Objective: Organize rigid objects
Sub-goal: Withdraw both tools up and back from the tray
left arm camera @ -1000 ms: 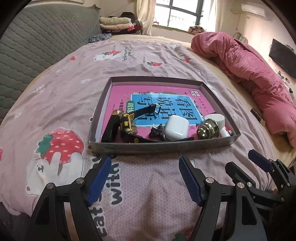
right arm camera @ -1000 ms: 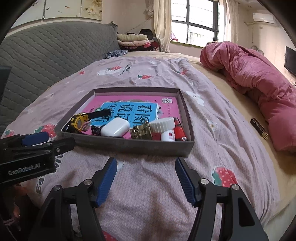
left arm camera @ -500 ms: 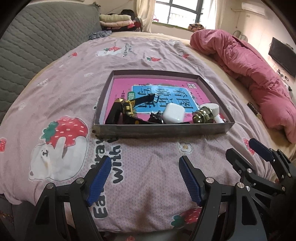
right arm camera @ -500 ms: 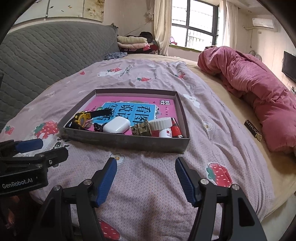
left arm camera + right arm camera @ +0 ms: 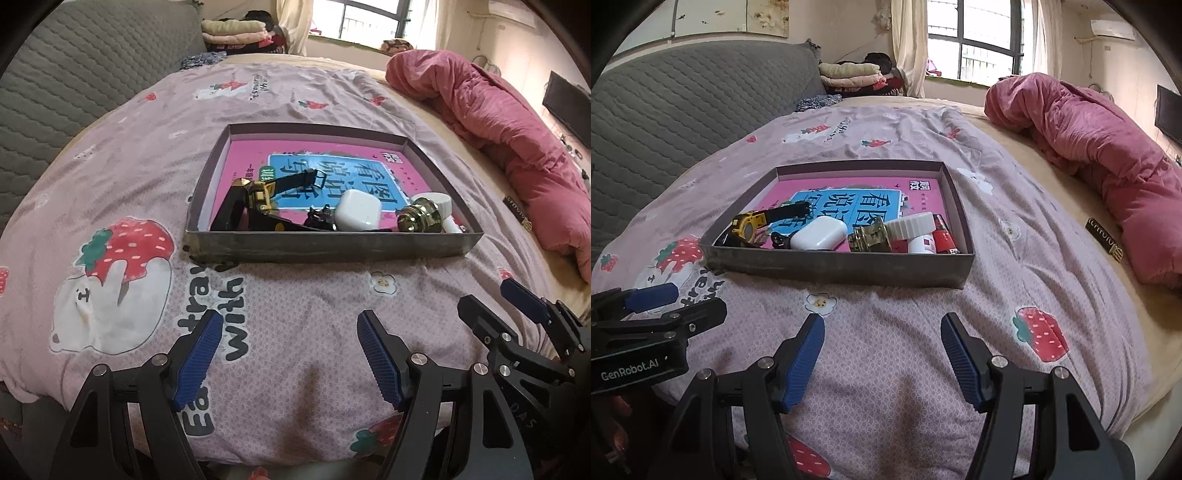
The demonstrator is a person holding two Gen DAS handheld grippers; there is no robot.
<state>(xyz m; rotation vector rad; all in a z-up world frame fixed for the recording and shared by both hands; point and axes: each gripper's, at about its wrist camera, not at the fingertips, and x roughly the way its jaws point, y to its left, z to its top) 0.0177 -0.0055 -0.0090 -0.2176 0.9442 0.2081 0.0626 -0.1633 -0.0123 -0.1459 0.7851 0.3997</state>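
A shallow grey box (image 5: pixel 332 245) (image 5: pixel 842 267) lies on the bed with a pink book lining its floor. Along its near side lie a black-and-yellow watch (image 5: pixel 258 194) (image 5: pixel 750 225), a white earbud case (image 5: pixel 357 215) (image 5: pixel 820 233), a brass knob (image 5: pixel 419 219) (image 5: pixel 870 238), a white cap bottle (image 5: pixel 910 227) and a red item (image 5: pixel 943 238). My left gripper (image 5: pixel 290 345) is open and empty, well short of the box. My right gripper (image 5: pixel 882 345) is open and empty, also short of it.
A pink quilt (image 5: pixel 1100 147) is bunched at the right. A small black-and-gold bar (image 5: pixel 1104 240) lies on the beige sheet beside it. A grey quilted headboard (image 5: pixel 683 110) stands at the left. Folded clothes (image 5: pixel 849 72) sit at the back. The bed edge is just below the grippers.
Both grippers have drawn back from the box toward the bed's near edge; the box looks farther away. Nothing in the box has moved. Both stay open.
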